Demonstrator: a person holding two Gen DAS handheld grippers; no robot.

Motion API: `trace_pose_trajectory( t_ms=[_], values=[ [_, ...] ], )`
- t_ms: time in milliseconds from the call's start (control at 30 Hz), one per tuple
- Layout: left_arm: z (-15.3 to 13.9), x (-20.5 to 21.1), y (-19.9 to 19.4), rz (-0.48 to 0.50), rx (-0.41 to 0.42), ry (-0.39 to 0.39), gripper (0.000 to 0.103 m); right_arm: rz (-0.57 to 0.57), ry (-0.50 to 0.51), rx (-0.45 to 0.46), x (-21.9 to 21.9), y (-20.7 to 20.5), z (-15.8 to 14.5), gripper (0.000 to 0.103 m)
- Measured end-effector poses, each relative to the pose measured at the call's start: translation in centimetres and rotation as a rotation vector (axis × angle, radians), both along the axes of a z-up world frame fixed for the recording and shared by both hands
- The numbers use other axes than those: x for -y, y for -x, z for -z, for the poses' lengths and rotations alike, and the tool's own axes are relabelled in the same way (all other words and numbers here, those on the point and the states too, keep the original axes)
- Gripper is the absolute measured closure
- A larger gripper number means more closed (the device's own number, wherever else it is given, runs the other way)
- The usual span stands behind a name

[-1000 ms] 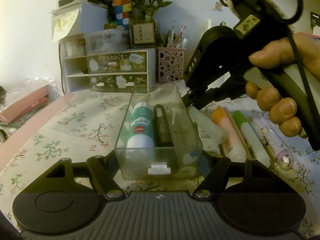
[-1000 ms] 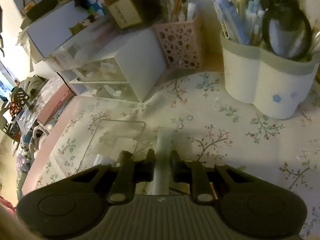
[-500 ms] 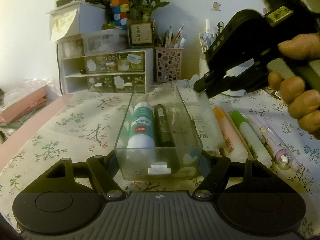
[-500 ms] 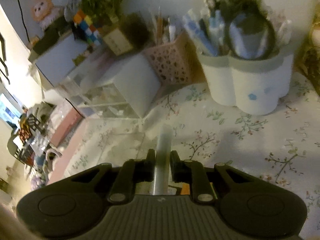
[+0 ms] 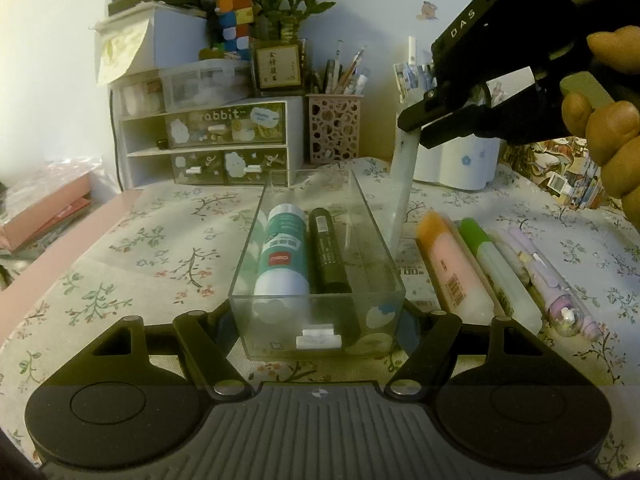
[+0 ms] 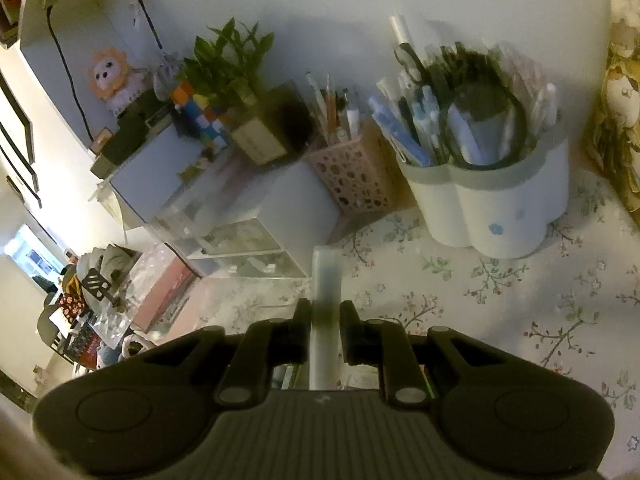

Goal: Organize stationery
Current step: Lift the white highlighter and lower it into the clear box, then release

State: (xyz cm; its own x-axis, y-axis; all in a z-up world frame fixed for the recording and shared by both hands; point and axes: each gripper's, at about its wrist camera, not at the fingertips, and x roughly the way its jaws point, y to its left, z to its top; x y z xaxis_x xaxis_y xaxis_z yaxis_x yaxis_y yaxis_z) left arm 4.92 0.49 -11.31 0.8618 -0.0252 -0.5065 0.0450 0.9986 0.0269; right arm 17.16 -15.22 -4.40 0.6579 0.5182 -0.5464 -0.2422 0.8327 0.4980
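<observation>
**Holding a pale stick over the tray**

Looking along my right gripper (image 6: 325, 320), I saw its two fingers pinching a pale translucent stick (image 6: 326, 280) that ran straight out between the fingertips. From the left wrist camera the same right gripper (image 5: 414, 130) hung in the air, well above the table, with the stick (image 5: 402, 184) dangling steeply from it, its lower end just beside the right wall of the clear tray (image 5: 376, 240); I could not tell whether it touched. My left gripper (image 5: 318, 332) had its fingers spread on either side of the tray's near end. Inside the tray lay a teal and white glue stick (image 5: 282, 254) and a dark marker (image 5: 328, 258), side by side. On the floral tablecloth (image 5: 132, 264) right of the tray lay an orange-capped pink tube (image 5: 452, 268), a green-capped pen (image 5: 496, 268) and a lilac pen (image 5: 548, 288). At the back stood a small drawer unit (image 5: 216, 140), a pink perforated pen cup (image 5: 334, 126) and a white flower-shaped holder (image 6: 492, 212) full of pens
</observation>
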Motion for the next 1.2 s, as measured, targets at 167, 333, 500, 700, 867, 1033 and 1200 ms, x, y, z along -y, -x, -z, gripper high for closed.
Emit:
trace_pose_trajectory(
  t_ms=[167,333,500,700,867,1033,1200],
  values=[
    [0.0,0.0,0.0,0.000,0.000,0.000,0.030,-0.005,0.007,0.021,0.0,0.2,0.3,0.097],
    [0.0,0.0,0.0,0.000,0.000,0.000,0.030,-0.001,0.012,0.053,0.2,0.8,-0.2,0.097],
    [0.0,0.0,0.0,0.000,0.000,0.000,0.030,-0.010,0.013,0.101,0.5,1.5,-1.9,0.097],
    [0.0,0.0,0.0,-0.001,0.000,0.000,0.030,-0.041,0.062,0.169,-0.6,2.6,-3.4,0.097],
    [0.0,0.0,0.0,-0.001,0.000,0.000,0.030,-0.048,0.059,0.183,-0.8,3.0,-3.5,0.097],
    [0.0,0.0,0.0,-0.001,0.000,0.000,0.030,-0.064,0.018,0.214,-0.2,3.7,-4.8,0.097],
    [0.0,0.0,0.0,-0.001,0.000,0.000,0.030,-0.129,-0.008,0.232,-0.9,4.3,-6.0,0.097]
  ],
)
